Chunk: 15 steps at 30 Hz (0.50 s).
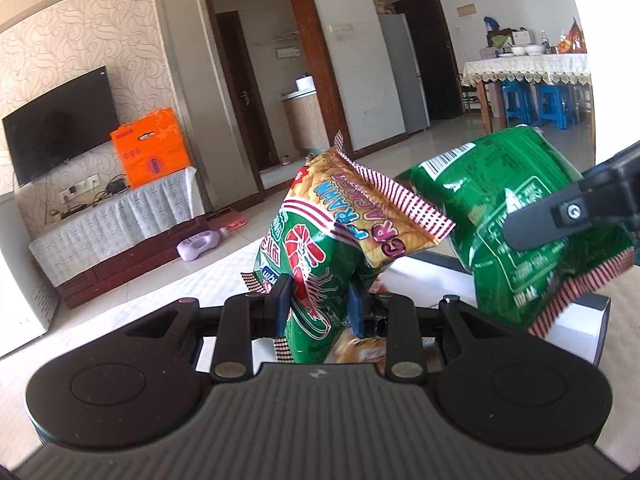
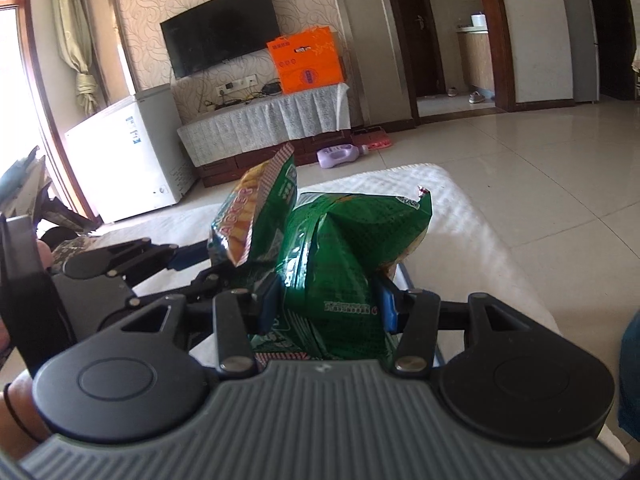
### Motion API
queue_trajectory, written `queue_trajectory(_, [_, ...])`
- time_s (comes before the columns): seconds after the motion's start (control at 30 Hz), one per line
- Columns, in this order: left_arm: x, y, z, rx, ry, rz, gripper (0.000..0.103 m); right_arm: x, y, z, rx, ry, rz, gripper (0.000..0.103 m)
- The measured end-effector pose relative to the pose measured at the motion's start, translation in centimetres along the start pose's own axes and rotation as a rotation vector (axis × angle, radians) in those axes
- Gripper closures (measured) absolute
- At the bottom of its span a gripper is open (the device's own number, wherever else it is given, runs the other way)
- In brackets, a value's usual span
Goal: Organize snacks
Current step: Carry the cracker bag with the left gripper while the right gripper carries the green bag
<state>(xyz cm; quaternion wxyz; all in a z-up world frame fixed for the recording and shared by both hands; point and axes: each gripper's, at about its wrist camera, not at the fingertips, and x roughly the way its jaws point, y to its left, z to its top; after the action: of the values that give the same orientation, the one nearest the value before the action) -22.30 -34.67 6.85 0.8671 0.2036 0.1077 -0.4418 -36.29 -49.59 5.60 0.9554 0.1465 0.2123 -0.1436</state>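
My left gripper [image 1: 320, 300] is shut on a prawn cracker bag [image 1: 320, 240], green and yellow with red-striped edges, and holds it upright above the table. Just to its right hangs a second green snack bag [image 1: 508, 220], back side showing, with a finger [image 1: 560, 216] of the right gripper across it. In the right wrist view my right gripper [image 2: 328, 302] is shut on that green bag [image 2: 340, 256]. The left gripper [image 2: 208, 268] stands close on the left with the cracker bag [image 2: 256, 212]. The two bags nearly touch.
Below the bags sits a white box with a dark rim [image 1: 580, 320], and another snack pack [image 1: 360, 354] lies in it. A white cloth covers the table [image 2: 460, 208]. Beyond are a TV stand [image 2: 260, 120], a purple bottle [image 2: 340, 156] on the floor and a white freezer [image 2: 128, 152].
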Motion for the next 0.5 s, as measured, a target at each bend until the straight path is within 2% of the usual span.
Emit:
queue_trajectory(0.27, [5.3,-2.4,0.9,-0.017,0.038,0.002,0.069,0.4,-1.3,-0.6,0.009,0.045,-0.022,0.051])
queue_trajectory(0.5, [7.5,-2.7,1.3,-0.021,0.048,0.021,0.069,0.5,-1.1,-0.7,-0.001,0.065,-0.008,0.051])
